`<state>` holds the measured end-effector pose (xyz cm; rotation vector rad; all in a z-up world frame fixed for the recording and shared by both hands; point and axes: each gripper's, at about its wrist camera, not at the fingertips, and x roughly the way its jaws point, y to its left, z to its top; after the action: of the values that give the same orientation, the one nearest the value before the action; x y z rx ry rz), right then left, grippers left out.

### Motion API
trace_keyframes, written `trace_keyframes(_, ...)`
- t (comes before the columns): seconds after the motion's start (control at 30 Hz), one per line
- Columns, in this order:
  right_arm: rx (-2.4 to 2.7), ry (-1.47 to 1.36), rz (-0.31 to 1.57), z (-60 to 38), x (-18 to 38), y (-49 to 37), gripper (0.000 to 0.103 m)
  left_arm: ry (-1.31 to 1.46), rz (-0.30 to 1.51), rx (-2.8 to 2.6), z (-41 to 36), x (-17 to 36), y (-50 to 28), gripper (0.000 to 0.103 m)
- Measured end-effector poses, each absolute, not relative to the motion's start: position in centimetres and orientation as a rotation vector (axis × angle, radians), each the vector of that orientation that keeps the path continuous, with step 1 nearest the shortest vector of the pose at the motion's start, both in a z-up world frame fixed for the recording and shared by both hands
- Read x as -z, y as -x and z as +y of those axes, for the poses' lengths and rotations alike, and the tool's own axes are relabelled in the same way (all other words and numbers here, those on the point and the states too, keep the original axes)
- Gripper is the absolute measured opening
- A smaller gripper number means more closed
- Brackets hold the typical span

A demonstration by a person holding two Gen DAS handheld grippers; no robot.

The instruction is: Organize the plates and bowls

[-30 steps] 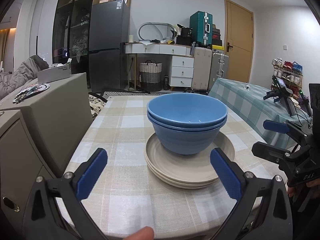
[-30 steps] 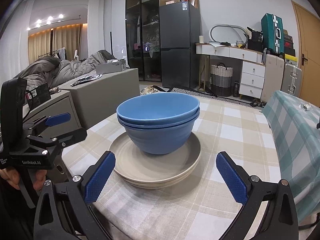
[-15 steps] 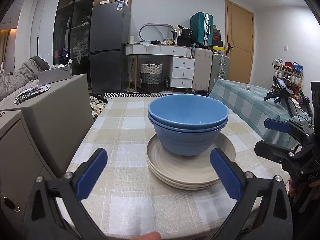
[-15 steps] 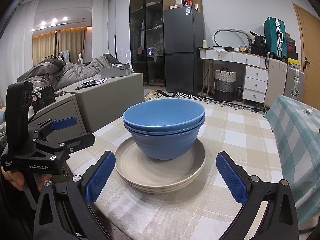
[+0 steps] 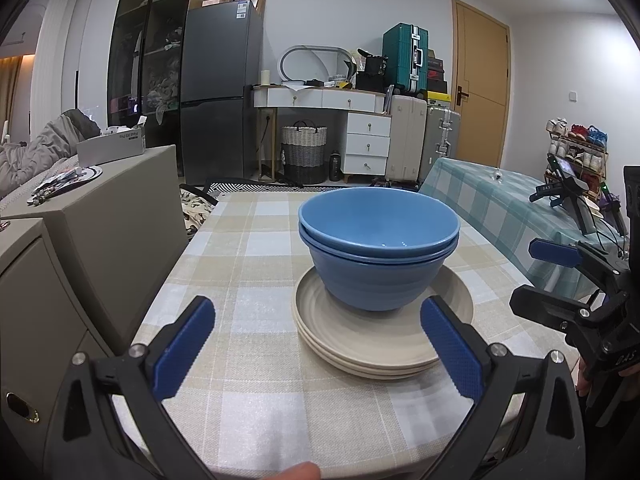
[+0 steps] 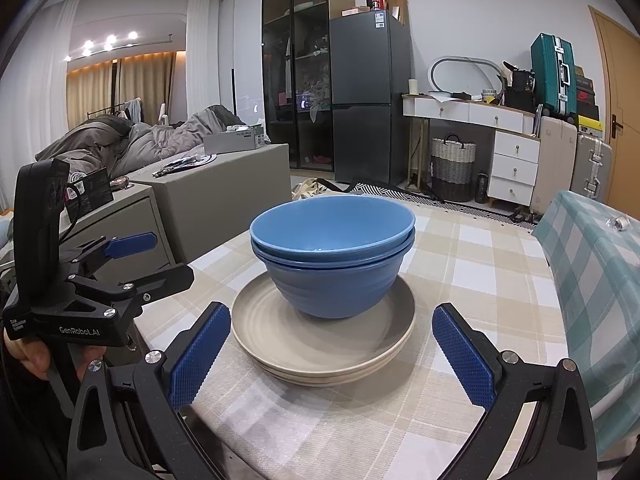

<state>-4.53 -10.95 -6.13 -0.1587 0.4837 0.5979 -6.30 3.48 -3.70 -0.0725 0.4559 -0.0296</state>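
Observation:
Two nested blue bowls [image 5: 378, 256] [image 6: 332, 258] stand on a stack of beige plates [image 5: 360, 344] [image 6: 320, 348] on the checked tablecloth. My left gripper [image 5: 318, 342] hangs open over the near table edge, short of the plates, its blue pads empty. It shows from the side in the right wrist view [image 6: 150, 256]. My right gripper [image 6: 330, 354] is open too, nothing between its pads, just in front of the plates. The left wrist view catches it at the right [image 5: 544, 276].
The beige checked table [image 5: 248, 272] meets a teal checked table [image 5: 492, 204] [image 6: 592, 264] on the right. Grey cabinets [image 5: 100, 232] [image 6: 224, 200] stand close at the left. A fingertip [image 5: 294, 472] shows at the bottom edge. Fridge, dresser and suitcases line the far wall.
Both grippers have drifted slightly back and to the side, so the bowl stack sits a little further right in each view. Bowls and plates have not moved.

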Motion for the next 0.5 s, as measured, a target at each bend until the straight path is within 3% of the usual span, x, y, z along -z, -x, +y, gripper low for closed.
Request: trace_keyframes(0.5, -0.599, 0.160, 0.487, -10.84, 6.25, 4.59, 0.102, 0.071, 0.457, 0.031, 3.52, 3.76, 6.27, 0.103)
